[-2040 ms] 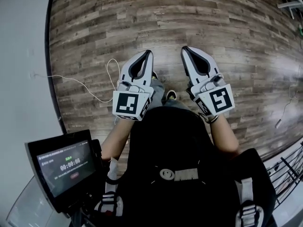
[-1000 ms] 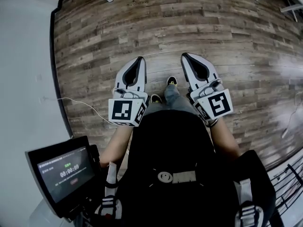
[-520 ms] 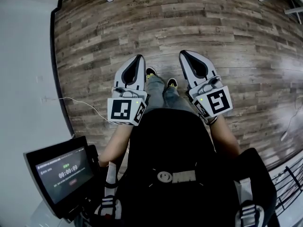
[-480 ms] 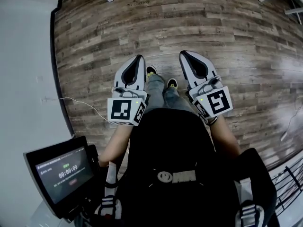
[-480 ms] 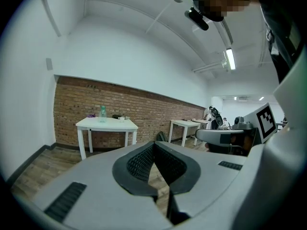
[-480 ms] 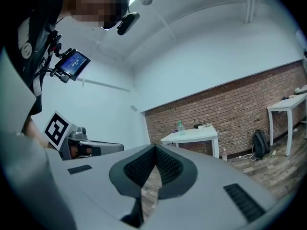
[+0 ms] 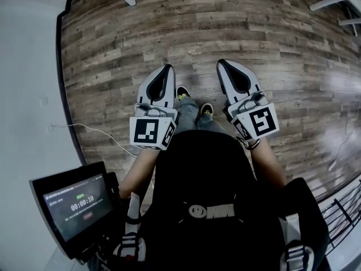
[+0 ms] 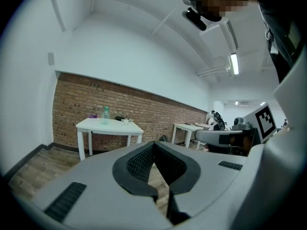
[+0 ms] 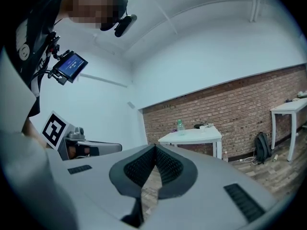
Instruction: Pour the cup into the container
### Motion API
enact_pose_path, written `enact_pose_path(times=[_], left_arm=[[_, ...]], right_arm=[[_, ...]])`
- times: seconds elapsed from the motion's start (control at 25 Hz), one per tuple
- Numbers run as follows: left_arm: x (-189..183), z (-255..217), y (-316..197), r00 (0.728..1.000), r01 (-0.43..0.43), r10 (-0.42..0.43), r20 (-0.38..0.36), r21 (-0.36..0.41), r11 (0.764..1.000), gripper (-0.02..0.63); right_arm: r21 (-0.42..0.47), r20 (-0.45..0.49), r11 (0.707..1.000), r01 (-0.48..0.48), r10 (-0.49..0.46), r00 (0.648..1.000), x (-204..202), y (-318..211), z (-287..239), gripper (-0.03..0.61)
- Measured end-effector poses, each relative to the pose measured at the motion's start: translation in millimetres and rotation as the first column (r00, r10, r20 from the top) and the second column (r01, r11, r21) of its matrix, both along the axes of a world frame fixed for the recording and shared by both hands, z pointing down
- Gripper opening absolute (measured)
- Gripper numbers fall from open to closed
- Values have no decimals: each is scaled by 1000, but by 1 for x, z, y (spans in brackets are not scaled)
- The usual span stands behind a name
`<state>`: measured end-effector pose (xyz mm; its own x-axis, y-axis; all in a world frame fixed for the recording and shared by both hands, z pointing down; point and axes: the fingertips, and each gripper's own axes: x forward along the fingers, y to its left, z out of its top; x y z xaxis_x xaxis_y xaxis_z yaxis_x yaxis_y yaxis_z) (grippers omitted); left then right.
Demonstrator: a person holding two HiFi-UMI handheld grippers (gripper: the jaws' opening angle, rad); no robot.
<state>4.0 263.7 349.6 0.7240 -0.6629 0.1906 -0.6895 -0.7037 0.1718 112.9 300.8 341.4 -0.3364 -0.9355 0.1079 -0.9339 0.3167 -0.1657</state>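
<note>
My left gripper (image 7: 167, 68) and right gripper (image 7: 221, 62) are held side by side, level, over a wooden floor; both are shut with nothing between the jaws. Far ahead, against a brick wall, a white table (image 8: 109, 124) stands with a pale green bottle (image 8: 105, 114) and a small white object (image 8: 125, 121) on it. That object is too small to tell whether it is the cup. The right gripper view shows the same table (image 9: 192, 137) and bottle (image 9: 180, 125) beyond my right gripper (image 9: 155, 146). My left gripper (image 8: 154, 143) points the same way. I make out no container.
A white wall runs along the left, with a cable (image 7: 96, 131) on the floor beside it. A small screen (image 7: 76, 205) hangs at the person's left hip. A second white table (image 9: 292, 108) and a dark backpack (image 9: 261, 147) stand further right along the brick wall.
The floor boards have slid towards the person and the feet have swapped places as the person walks forward. Both grippers keep their side-by-side pose and stay shut.
</note>
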Motion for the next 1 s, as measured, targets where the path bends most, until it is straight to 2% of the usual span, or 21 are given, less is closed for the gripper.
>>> enact_pose_path(times=[0.4, 0.56, 0.76, 1.0], left_arm=[[-4, -13, -32, 1000, -11, 12, -9, 71, 997, 2], [3, -13, -71, 1000, -14, 14, -2, 67, 998, 2], [36, -11, -139, 999, -10, 8, 38, 62, 998, 2], [83, -22, -186, 999, 11, -14, 47, 69, 998, 2]], right_arm=[[55, -16, 998, -39, 40, 999, 1, -14, -19, 3], [38, -18, 998, -41, 42, 999, 9, -49, -14, 3], [27, 2, 999, -32, 32, 999, 47, -116, -8, 3], [35, 17, 999, 22, -22, 1000, 93, -167, -9, 3]])
